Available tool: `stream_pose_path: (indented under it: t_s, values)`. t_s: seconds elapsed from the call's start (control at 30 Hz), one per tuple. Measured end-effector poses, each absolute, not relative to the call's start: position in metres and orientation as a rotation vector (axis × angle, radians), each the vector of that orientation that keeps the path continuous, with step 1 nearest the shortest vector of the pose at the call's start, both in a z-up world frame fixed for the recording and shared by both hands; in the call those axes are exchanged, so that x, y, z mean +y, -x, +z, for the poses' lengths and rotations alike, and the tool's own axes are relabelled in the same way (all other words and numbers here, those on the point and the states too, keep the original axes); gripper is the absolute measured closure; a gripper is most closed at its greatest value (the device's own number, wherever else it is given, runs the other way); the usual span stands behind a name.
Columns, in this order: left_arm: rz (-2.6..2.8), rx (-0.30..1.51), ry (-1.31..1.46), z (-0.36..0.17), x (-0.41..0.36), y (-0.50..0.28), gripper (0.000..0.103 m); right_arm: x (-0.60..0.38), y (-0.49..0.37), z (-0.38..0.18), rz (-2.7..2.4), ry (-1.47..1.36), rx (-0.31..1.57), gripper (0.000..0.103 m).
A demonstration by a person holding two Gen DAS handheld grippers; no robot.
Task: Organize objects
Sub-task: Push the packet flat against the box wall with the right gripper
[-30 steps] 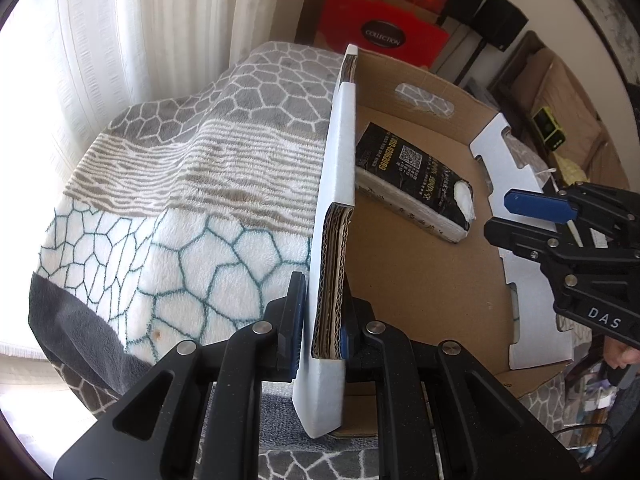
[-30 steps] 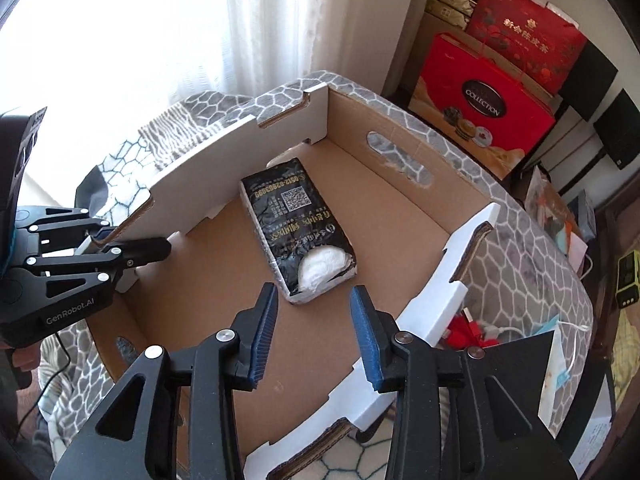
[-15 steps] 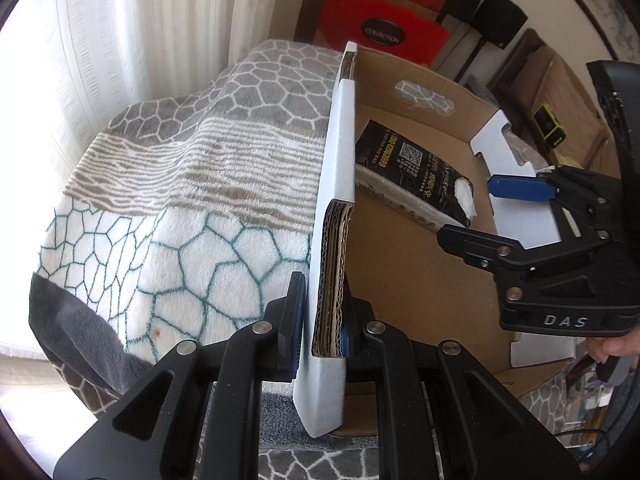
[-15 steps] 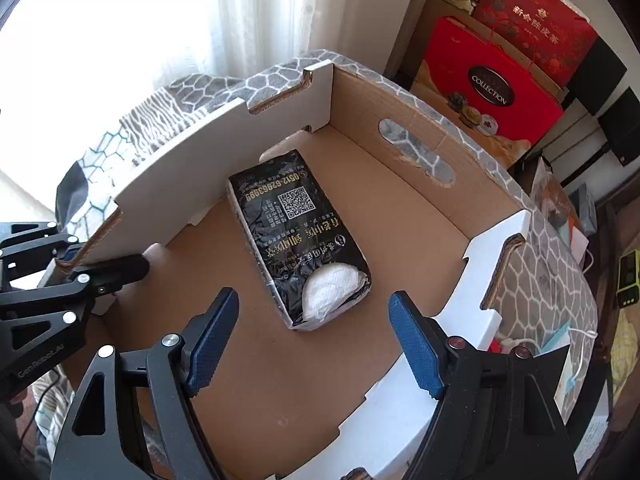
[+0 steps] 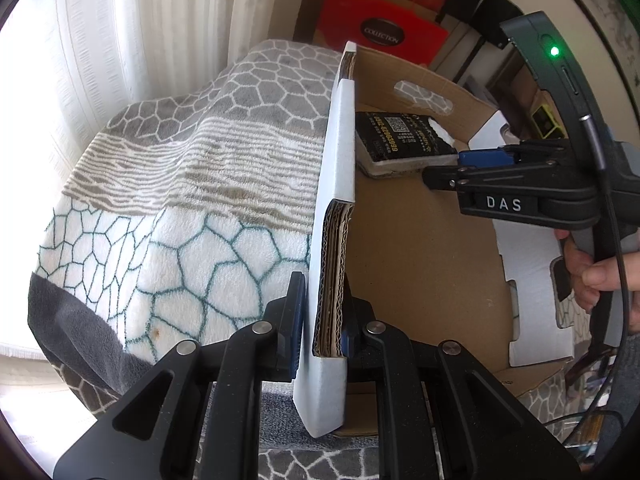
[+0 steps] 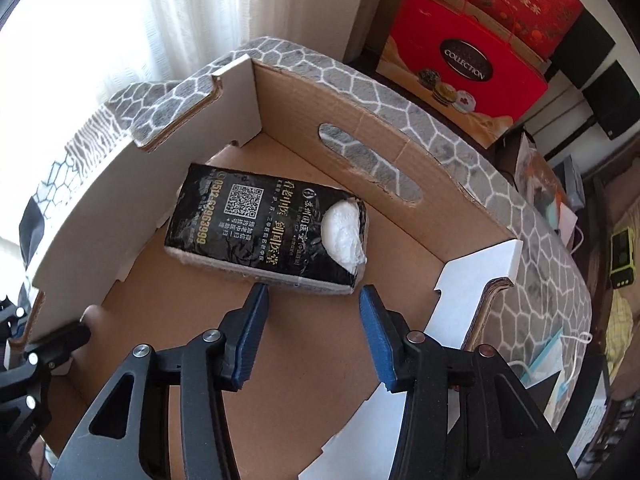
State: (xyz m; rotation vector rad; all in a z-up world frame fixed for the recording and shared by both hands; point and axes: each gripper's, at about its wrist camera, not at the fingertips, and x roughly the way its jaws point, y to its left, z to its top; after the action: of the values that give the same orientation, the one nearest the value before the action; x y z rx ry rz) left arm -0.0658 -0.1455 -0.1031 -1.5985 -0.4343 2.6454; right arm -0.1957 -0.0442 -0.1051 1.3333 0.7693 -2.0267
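Cardboard walls framed the job: the left hand-held gripper (image 5: 320, 332) stayed out of it, clamped on the box (image 6: 400, 148) wall at its near corner. The right hand-held gripper (image 6: 312, 332), jaws part open and closing with nothing yet between them, hovered just short of the tissue pack (image 6: 268, 232). It would do well to straddle the pack's narrow width squarely before squeezing. Black, printed, torn open showing white tissue, the pack lay flat on the box floor.
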Motion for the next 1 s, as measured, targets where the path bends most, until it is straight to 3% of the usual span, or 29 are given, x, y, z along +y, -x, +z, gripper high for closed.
stream_pose_path:
  t_s: [0.13, 0.33, 0.37, 0.43, 0.6, 0.93, 1.0]
  values:
    - [2.646, -0.43, 1.6, -0.103, -0.144, 0.066, 0.09, -0.042, 0.201, -0.103, -2.053, -1.373, 0.69, 0.058]
    - [2.641, -0.437, 1.599, -0.103, -0.143, 0.066, 0.09, -0.038, 0.186, -0.094, -2.015, -1.364, 0.715, 0.063]
    - [2.641, -0.437, 1.599, -0.103, -0.143, 0.066, 0.09, -0.037, 0.183, -0.09, -2.012, -1.352, 0.71, 0.062]
    - [2.641, -0.442, 1.599, -0.102, -0.143, 0.066, 0.09, -0.038, 0.178, -0.079, -2.009, -1.325, 0.689, 0.046]
    - [2.642, -0.44, 1.6, -0.102, -0.143, 0.065, 0.09, -0.05, 0.185, -0.063, -2.038, -1.276, 0.63, 0.022]
    - [2.636, -0.451, 1.602, -0.102, -0.144, 0.065, 0.09, -0.067, 0.214, -0.097, -2.006, -1.39, 0.571, 0.021]
    - [2.633, -0.455, 1.602, -0.102, -0.145, 0.065, 0.09, -0.066, 0.214, -0.098, -2.016, -1.393, 0.588, 0.025]
